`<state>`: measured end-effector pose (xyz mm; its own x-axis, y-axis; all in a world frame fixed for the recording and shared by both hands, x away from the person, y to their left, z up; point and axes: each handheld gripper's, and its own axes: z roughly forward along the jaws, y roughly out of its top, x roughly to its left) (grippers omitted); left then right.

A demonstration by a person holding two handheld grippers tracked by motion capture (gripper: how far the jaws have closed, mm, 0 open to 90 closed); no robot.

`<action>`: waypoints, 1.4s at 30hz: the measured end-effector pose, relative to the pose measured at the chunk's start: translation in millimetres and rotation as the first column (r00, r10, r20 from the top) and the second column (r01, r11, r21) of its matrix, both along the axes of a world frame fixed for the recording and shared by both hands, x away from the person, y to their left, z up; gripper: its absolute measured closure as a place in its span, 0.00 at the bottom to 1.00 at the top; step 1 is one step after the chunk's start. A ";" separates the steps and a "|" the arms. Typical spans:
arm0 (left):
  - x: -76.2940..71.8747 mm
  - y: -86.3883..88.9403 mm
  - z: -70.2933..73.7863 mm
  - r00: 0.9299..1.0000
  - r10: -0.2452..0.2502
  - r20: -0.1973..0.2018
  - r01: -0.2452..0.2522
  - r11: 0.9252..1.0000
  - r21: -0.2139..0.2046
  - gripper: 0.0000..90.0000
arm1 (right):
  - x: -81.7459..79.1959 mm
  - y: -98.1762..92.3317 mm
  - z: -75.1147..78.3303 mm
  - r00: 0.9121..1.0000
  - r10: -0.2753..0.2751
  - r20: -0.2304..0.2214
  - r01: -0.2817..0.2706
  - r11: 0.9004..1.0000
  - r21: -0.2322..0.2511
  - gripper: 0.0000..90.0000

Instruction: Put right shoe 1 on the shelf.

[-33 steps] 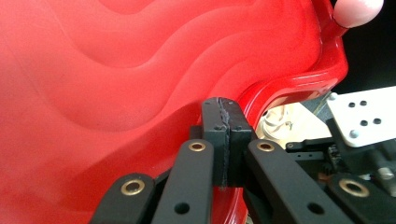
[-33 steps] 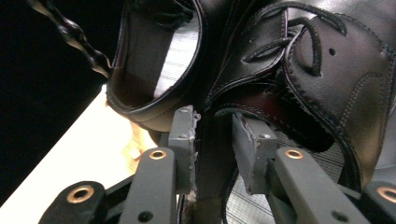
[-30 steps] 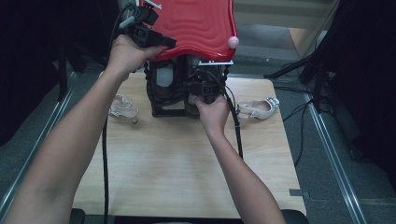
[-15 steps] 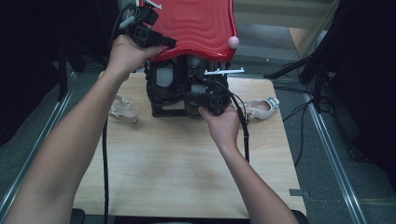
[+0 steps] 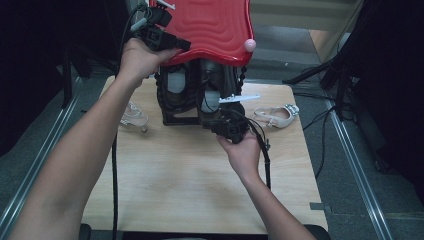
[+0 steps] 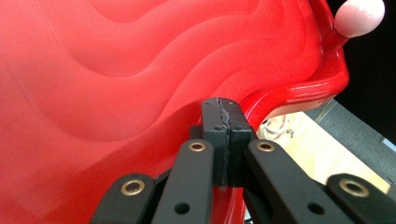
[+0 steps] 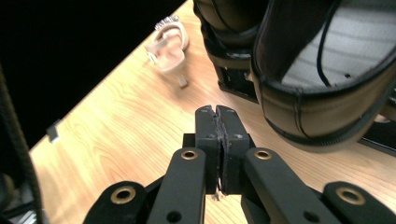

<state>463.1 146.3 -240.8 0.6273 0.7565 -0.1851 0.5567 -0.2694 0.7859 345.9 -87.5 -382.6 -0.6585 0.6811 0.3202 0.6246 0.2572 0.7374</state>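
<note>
Red lid (image 5: 210, 27): top cut off by the high view's upper edge; it hides the upper part of the black rack (image 5: 175, 100) and the shoes in it. Left sandal (image 5: 132, 116) near the desk's left edge partly covered by the left forearm. Whether the left gripper (image 6: 223, 135) pinches the lid's rim cannot be told.

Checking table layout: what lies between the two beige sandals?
In the high view, the black shoe rack under the red lid stands between left sandal and right sandal.

no readable text, labels or numbers anywhere
</note>
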 end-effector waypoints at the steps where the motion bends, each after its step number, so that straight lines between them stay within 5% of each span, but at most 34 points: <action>1: 0.1 0.4 0.0 1.000 -0.002 -0.001 0.002 1.000 0.000 1.00 | -0.9 -0.6 -4.0 1.000 0.006 0.000 -0.006 1.000 -0.003 1.00; 7: 0.0 1.1 -0.1 1.000 -0.005 -0.004 0.005 1.000 -0.002 1.00 | -3.8 -2.2 -28.1 1.000 0.015 -0.022 -0.015 1.000 -0.024 1.00; 14: 0.4 3.6 -1.1 1.000 -0.017 -0.004 0.017 1.000 -0.011 1.00 | 6.7 -9.1 -52.2 0.998 -0.062 0.003 0.062 0.996 -0.066 1.00; 18: 0.4 3.9 -1.2 1.000 -0.021 -0.003 0.021 1.000 -0.011 1.00 | 16.6 -12.6 -55.1 0.995 -0.099 0.026 0.100 0.993 -0.061 1.00; 23: 0.4 4.1 -1.2 1.000 -0.020 -0.004 0.020 1.000 -0.012 1.00 | 27.3 -17.6 -58.0 0.991 -0.131 -0.016 0.130 0.991 -0.022 1.00; 31: 0.3 3.8 -0.7 1.000 -0.020 -0.010 0.020 1.000 -0.009 1.00 | 26.8 -11.8 -58.6 0.989 -0.146 0.007 0.146 0.989 -0.017 1.00; 42: 0.1 4.8 -0.6 1.000 -0.027 -0.007 0.027 1.000 -0.003 1.00 | 41.6 -1.2 -52.0 0.975 -0.223 0.015 0.222 0.974 0.042 1.00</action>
<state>463.2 151.1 -241.4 0.6458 0.7390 -0.1919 0.5551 -0.2819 0.7826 387.5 -88.7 -434.6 -0.4986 0.7981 0.3383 0.6481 0.0840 0.7569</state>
